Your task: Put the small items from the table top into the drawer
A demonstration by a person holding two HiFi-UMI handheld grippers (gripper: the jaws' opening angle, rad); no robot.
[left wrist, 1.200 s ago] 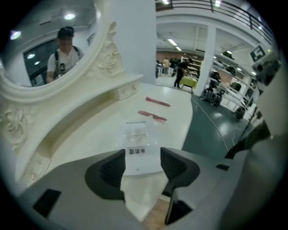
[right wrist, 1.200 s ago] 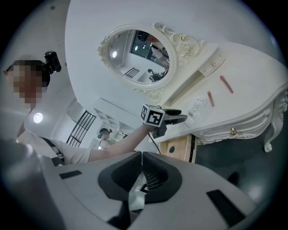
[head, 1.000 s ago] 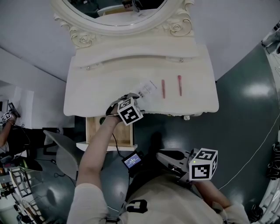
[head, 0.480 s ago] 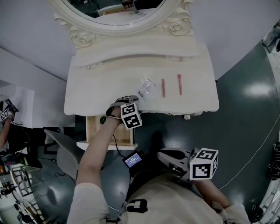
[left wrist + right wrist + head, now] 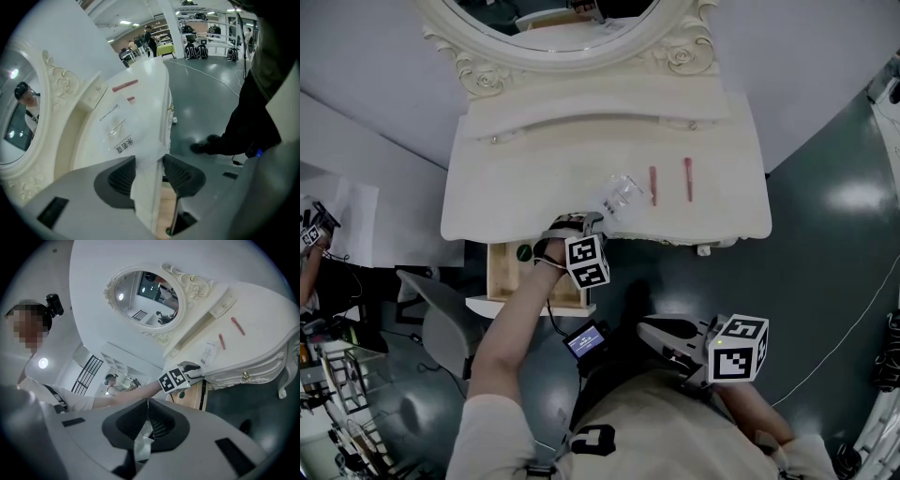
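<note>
— Pads (image 5: 123,177) on the left gripper (image 5: 149,160), what are they doing?

— They are standing apart. They have just been closing in, and the near end of the clear packet (image 5: 117,133) is sitting between them. They are not yet squeezing it flat.

— Where is that packet lying?

— It is lying on the white table (image 5: 511,202), with its near end reaching the front edge. The gripper is pointing steeply down at it there. The open drawer (image 5: 508,279) is sitting just below that edge, to the left of the gripper in the head view. A small green dot (image 5: 523,252) is showing inside it.

— Is anything else lying on the top?

— Two red sticks (image 5: 653,186) are lying side by side just to the right of the packet, apart from it.

— What is the right gripper (image 5: 147,401) doing?

— Its jaws are pressing together and pinching a pale strip (image 5: 142,442). It is hovering close to the person's body, well apart from the table, and is facing the mirror (image 5: 146,296).
</note>
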